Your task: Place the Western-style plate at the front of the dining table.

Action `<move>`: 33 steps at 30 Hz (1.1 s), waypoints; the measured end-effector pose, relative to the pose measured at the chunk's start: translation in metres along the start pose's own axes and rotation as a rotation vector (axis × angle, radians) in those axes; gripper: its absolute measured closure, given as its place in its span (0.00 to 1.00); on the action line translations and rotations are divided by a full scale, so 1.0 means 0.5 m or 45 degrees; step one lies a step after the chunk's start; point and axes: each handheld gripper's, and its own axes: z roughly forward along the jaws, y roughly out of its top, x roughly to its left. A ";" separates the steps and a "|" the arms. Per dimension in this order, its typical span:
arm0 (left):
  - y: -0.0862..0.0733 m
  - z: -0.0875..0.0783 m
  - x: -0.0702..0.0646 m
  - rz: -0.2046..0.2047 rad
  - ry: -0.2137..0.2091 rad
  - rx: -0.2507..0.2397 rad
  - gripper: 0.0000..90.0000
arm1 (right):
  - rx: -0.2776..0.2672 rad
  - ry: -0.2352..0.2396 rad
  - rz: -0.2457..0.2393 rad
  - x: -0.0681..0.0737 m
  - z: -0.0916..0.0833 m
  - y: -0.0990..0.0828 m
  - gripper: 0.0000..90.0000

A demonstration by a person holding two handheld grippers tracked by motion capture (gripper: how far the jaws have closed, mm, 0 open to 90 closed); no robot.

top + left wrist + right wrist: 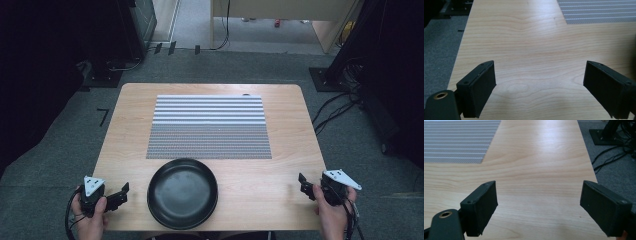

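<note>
The left claw [122, 192] sits at the near left corner of the table [125, 130], held in a person's left hand [90, 217]. Its jaws stand wide apart with nothing between them, and they point toward the middle of the table. In the left gripper view, the same claw [539, 82] frames bare pale wood, and a corner of the striped mat [599, 11] lies well ahead of it and off to its right.

Just beside the left claw, on its inner side, rests the black plate [182, 193]. It is round, shallow and empty, and it lies flat near the front edge of the table. The plate sits between the 2 claws, closer to the left one, and neither claw touches it. Beyond the plate lies the striped mat, grey and white, with its near edge just behind the plate's rim.

The right claw [303, 185] hovers at the near right corner, gripped by the right hand [332, 210]. Its jaws are also wide and hold nothing. In the right gripper view, this claw [539, 202] looks along bare wood, with the mat well ahead to its left and grey carpet [619, 170] with cables to its right.
</note>
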 end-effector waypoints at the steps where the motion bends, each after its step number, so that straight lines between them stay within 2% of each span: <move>1: 0.001 -0.002 -0.004 0.005 -0.003 -0.004 0.12 | -0.008 0.006 -0.001 0.004 -0.003 0.002 0.15; 5: 0.006 -0.015 -0.015 0.020 -0.024 -0.029 0.12 | -0.032 0.041 -0.001 0.024 -0.013 0.008 0.15; 10: 0.012 -0.029 -0.022 0.012 -0.050 -0.057 0.12 | -0.056 0.083 0.016 0.044 -0.022 0.015 0.15; 21: 0.017 -0.043 -0.046 0.029 -0.098 -0.077 0.12 | -0.089 0.143 0.018 0.083 -0.036 0.020 0.16; 33: 0.019 -0.050 -0.069 0.030 -0.160 -0.085 0.12 | -0.077 0.223 -0.030 0.144 -0.035 0.014 0.16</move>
